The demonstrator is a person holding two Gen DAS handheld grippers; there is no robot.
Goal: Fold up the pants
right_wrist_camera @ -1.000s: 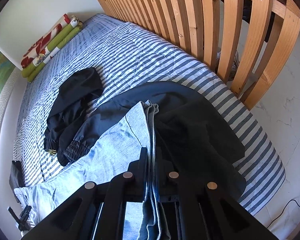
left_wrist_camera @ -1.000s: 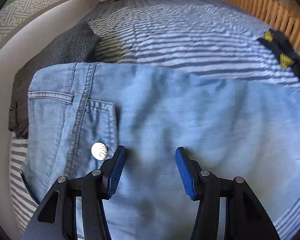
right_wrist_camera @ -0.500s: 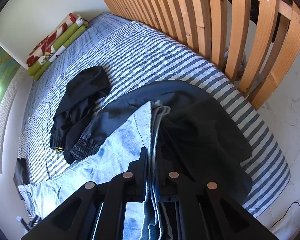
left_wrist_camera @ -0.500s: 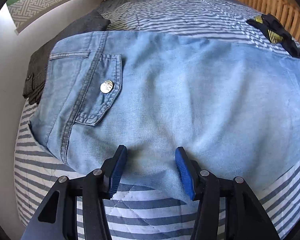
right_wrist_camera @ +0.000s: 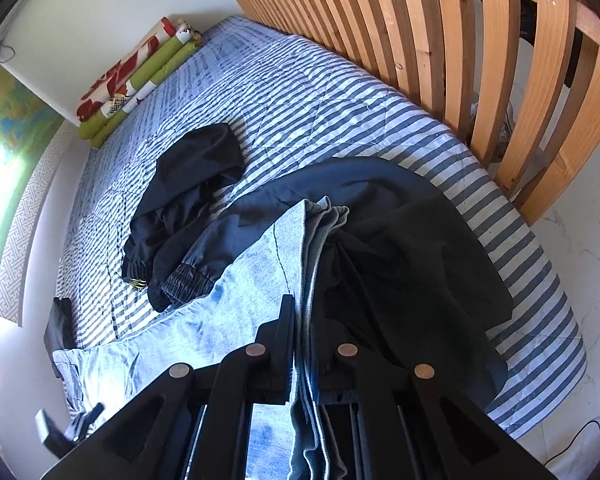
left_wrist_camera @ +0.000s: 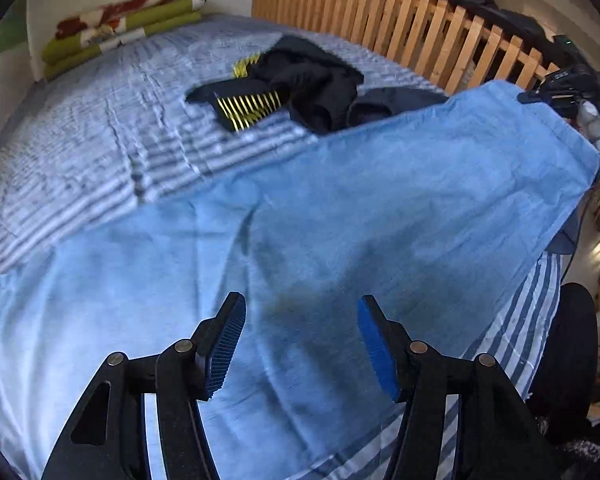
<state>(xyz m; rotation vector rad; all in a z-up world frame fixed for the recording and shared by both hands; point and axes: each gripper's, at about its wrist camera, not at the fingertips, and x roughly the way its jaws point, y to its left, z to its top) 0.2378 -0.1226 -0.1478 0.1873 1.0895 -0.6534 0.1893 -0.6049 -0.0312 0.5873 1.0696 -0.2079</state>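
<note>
Light blue jeans [left_wrist_camera: 340,220] lie stretched across the striped bed [left_wrist_camera: 100,140]. My left gripper [left_wrist_camera: 300,344] hovers open just above the middle of the legs, with nothing between its blue pads [left_wrist_camera: 224,348]. In the right wrist view my right gripper [right_wrist_camera: 302,320] is shut on the bunched leg hems of the jeans [right_wrist_camera: 260,272], which run from there toward the lower left to the waist end. The right gripper [left_wrist_camera: 560,90] also shows in the left wrist view at the jeans' far corner, which is lifted. The left gripper [right_wrist_camera: 68,432] appears small near the waist end.
Dark navy trousers [right_wrist_camera: 400,240] lie under the hem end near the bed's edge. A black garment with yellow stripes [left_wrist_camera: 300,76] is crumpled mid-bed. A wooden slatted rail [right_wrist_camera: 460,60] borders one side. Rolled blankets [right_wrist_camera: 136,80] sit by the far wall. A dark grey folded garment [right_wrist_camera: 60,328] lies near the waist.
My left gripper has swung from the waist and pocket area toward the middle of the legs, still open. The right gripper stays shut on the hems, barely shifted.
</note>
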